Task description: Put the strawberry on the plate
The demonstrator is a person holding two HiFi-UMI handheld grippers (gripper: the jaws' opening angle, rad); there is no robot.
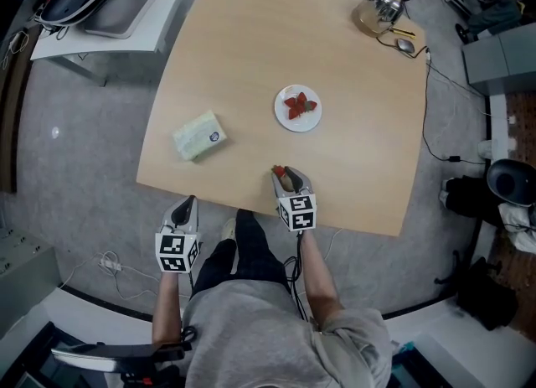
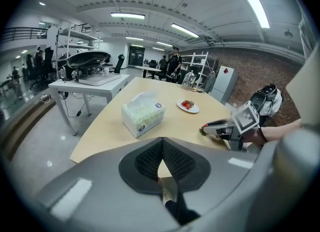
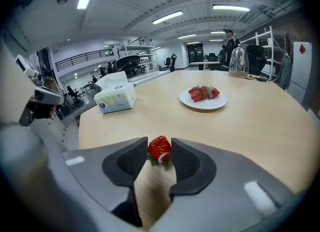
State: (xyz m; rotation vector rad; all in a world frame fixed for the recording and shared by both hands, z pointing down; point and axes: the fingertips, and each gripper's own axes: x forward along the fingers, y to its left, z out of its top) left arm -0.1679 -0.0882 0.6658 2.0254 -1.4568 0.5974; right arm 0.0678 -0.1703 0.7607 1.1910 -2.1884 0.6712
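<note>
A red strawberry (image 3: 159, 150) sits between the pads of my right gripper (image 3: 159, 145), which is shut on it at the fingertips, just above the wooden table near its front edge (image 1: 251, 208). In the head view the same gripper (image 1: 285, 173) is well short of the white plate (image 1: 282, 118), which holds a few strawberries (image 1: 300, 106) at mid-table. The plate (image 3: 202, 105) lies ahead and slightly right in the right gripper view. My left gripper (image 1: 189, 203) hangs off the table's front edge, its jaws (image 2: 162, 140) shut and empty.
A green-white tissue box (image 1: 198, 135) lies left of the plate. A glass dome (image 1: 381, 7) and small items stand at the far right corner. A white side table (image 1: 134, 9) with a black device is beyond the left edge. Cables run along the floor.
</note>
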